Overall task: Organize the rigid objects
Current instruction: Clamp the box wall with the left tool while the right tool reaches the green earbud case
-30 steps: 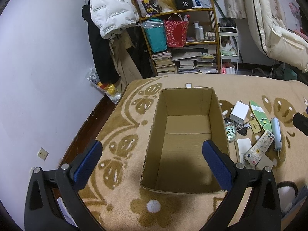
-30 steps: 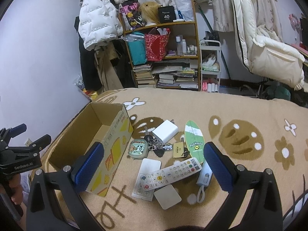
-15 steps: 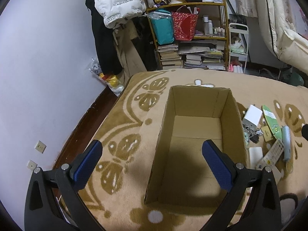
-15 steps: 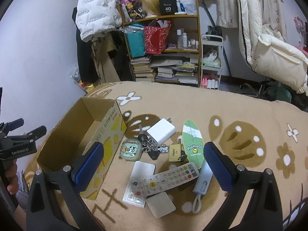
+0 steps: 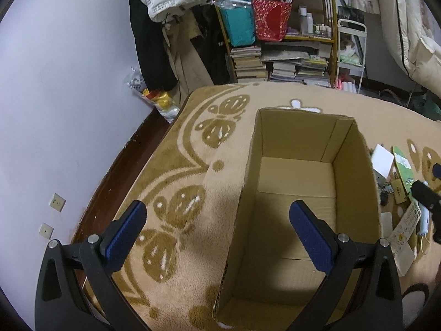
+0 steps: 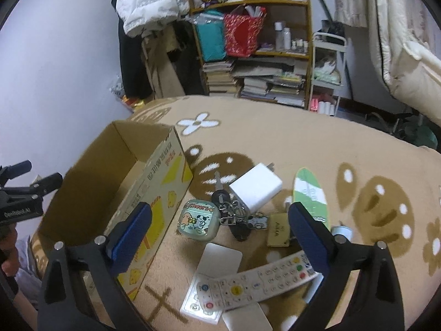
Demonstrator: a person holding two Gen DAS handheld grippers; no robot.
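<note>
Looking down from the left wrist view, the cardboard box (image 5: 300,212) shows its bare inside, with the left gripper (image 5: 217,230) spread wide and holding nothing above its near left wall. Only the right wrist view shows the clutter beside the box on the blanket (image 6: 317,143): a white charger (image 6: 256,189), keys (image 6: 231,215), an earbud case (image 6: 197,218) and a remote (image 6: 256,284). The right gripper (image 6: 220,234) hangs open over them, its fingers hiding part of the green board (image 6: 310,193).

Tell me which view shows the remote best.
Right wrist: the remote lies almost whole and close, buttons legible, one end behind the gripper finger. Left wrist catches the remote only at the right edge, small, distorted and partly covered.
</note>
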